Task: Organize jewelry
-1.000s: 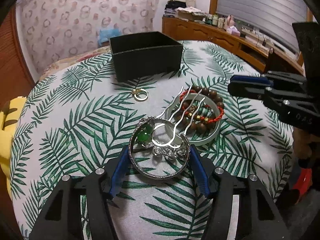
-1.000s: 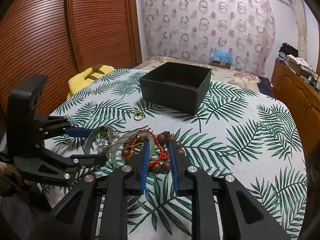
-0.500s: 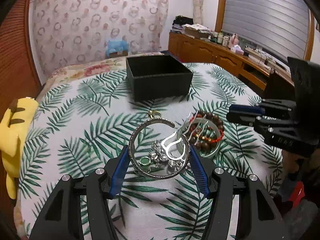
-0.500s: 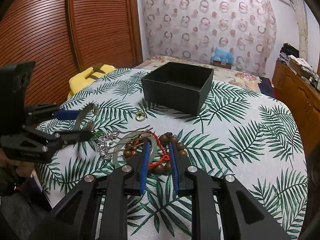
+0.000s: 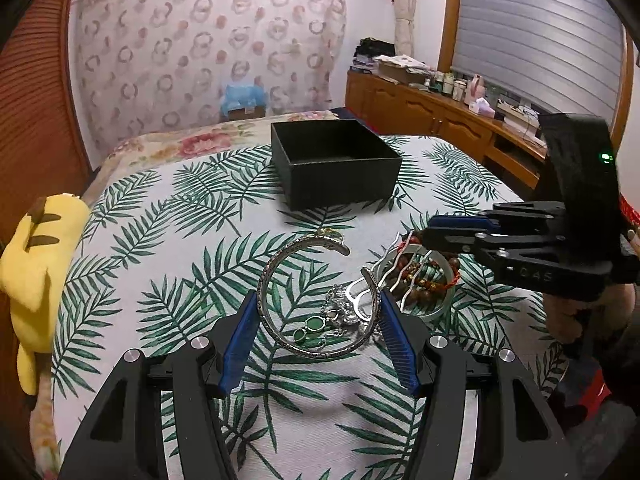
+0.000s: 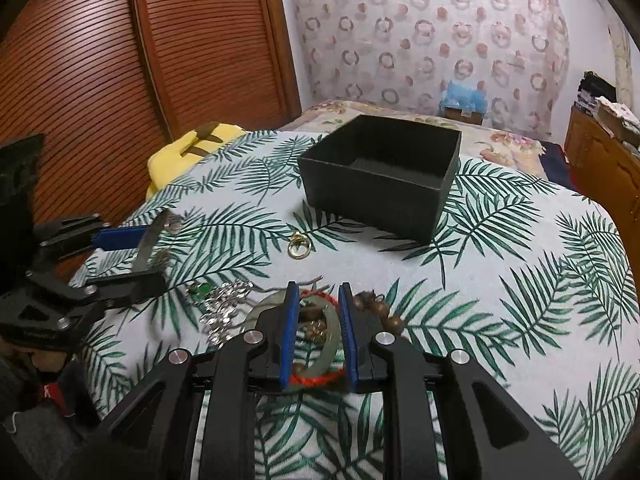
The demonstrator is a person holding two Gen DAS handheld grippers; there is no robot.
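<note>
Left hand-held gripper is clamping the silver bangle across its width, lifting it for the black box; right hand-held gripper (jaws just opening) is straddling the red bracelet, not squeezing.

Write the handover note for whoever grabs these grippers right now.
Left gripper: shut on the silver bangle, held clear of the cloth.
Right gripper: jaws have just been opening; they straddle the jade bangle and red cord, not gripping.
Box: nothing seen inside.
On the cloth: gold ring, beads, hairpin, green-stone chain.
Done: nothing boxed.
Left: move everything into the box, probably silver bangle first.
</note>
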